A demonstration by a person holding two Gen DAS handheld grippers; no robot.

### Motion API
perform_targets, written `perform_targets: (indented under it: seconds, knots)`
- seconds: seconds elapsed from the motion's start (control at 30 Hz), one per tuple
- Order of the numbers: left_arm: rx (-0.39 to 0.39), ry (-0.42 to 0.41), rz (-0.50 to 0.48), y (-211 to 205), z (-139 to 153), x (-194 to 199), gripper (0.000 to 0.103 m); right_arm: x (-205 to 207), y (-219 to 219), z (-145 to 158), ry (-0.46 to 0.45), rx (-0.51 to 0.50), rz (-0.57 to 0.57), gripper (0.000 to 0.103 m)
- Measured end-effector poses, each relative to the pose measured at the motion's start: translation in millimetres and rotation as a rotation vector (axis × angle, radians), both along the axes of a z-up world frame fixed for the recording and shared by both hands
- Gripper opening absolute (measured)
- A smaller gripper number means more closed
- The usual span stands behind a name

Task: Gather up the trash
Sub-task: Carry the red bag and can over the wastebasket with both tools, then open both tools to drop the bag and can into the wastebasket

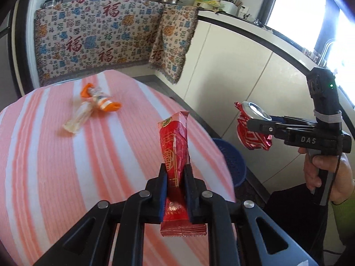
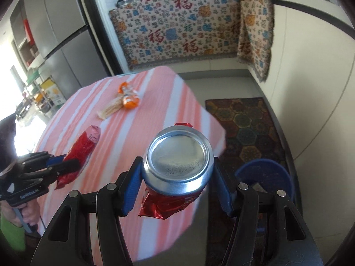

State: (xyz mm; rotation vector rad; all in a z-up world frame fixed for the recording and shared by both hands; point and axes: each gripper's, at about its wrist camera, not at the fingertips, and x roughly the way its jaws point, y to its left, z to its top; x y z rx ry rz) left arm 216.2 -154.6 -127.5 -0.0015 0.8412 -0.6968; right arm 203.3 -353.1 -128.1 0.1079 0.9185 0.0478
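- My left claw (image 1: 176, 177) is clamped tight on a red snack wrapper (image 1: 175, 146). In the left wrist view it stands up between the pads at bottom centre, its crimped end hanging below the fingers.
- My right claw (image 2: 177, 184) is pinching a crushed red can (image 2: 177, 157) across its sides. In the right wrist view the silver bottom faces the camera dead centre, with printed date digits on it and crumpled red metal sticking out underneath.
- From the left view the same can (image 1: 253, 128) shows at middle right, held off past the edge of the desk, with a hand (image 1: 321, 173) on the handle and a green sleeve at the lower right.
- Both pieces are up in the air, not touching the desk (image 1: 44, 155), which has a pink and white striped cloth on it.
- Still lying on the desk, upper left in the left view: an orange wrapper (image 1: 99, 98) and a clear plastic wrapper (image 1: 77, 117) touching it. They sit upper centre-left in the right view too.
- The blue bin (image 2: 264, 177) is on the floor at the lower right of the right view, just beside the desk, with something already in it. I can't tell what.
- A patterned rug (image 2: 246, 119) lies behind the bin.
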Motion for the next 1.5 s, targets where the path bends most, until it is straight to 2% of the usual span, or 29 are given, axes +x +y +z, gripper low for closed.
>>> perform_targets:
  seconds: [0.13,0.27,0.47,0.6,0.83,0.9,0.93,0.97,1.07,1.17,1.3,1.4,1.5]
  knots:
    - [-0.026,0.020,-0.087,-69.7,2.8,-0.5,0.014,-6.7,-54.7,-11.9,0.035,-0.033,-0.083,0.062]
    - [-0.026,0.054,-0.154,-144.8,-7.3,1.3,0.014,-9.4,-106.9,-32.2,0.079,-0.040,-0.163,0.062]
    - [-0.004,0.123,-0.205,-239.8,-48.4,18.6,0.014,-7.5,-167.0,-66.7,0.130,-0.022,-0.243,0.062]
    - [0.005,0.165,-0.209,-281.4,-77.8,36.5,0.014,-3.4,-196.7,-84.4,0.141,0.021,-0.288,0.062]
    - [0.023,0.210,-0.195,-303.4,-115.1,66.8,0.014,7.8,-227.2,-109.3,0.150,0.085,-0.328,0.063]
    - [0.025,0.220,-0.197,-306.2,-122.8,71.8,0.018,8.5,-234.3,-116.2,0.148,0.106,-0.338,0.065]
    - [0.029,0.232,-0.192,-308.1,-126.8,78.5,0.031,7.1,-237.6,-119.6,0.144,0.118,-0.344,0.075]
    - [0.036,0.239,-0.179,-310.4,-130.0,81.7,0.045,5.7,-240.4,-121.4,0.140,0.129,-0.348,0.077]
    - [0.038,0.242,-0.138,-309.3,-132.8,88.8,0.048,1.4,-243.6,-116.1,0.119,0.120,-0.369,0.077]
    - [0.028,0.225,-0.129,-297.8,-120.5,84.0,0.048,-4.4,-240.1,-100.2,0.055,0.090,-0.374,0.078]
    - [0.058,0.133,-0.150,-273.6,-92.0,60.6,0.048,-12.7,-225.5,-80.5,-0.022,0.054,-0.367,0.082]
    - [0.087,0.070,-0.146,-241.5,-70.1,35.0,0.051,-12.0,-203.0,-70.8,-0.054,0.004,-0.334,0.084]
    - [0.115,0.038,-0.114,-195.5,-59.7,9.6,0.053,-9.8,-166.4,-63.2,-0.067,-0.070,-0.253,0.084]
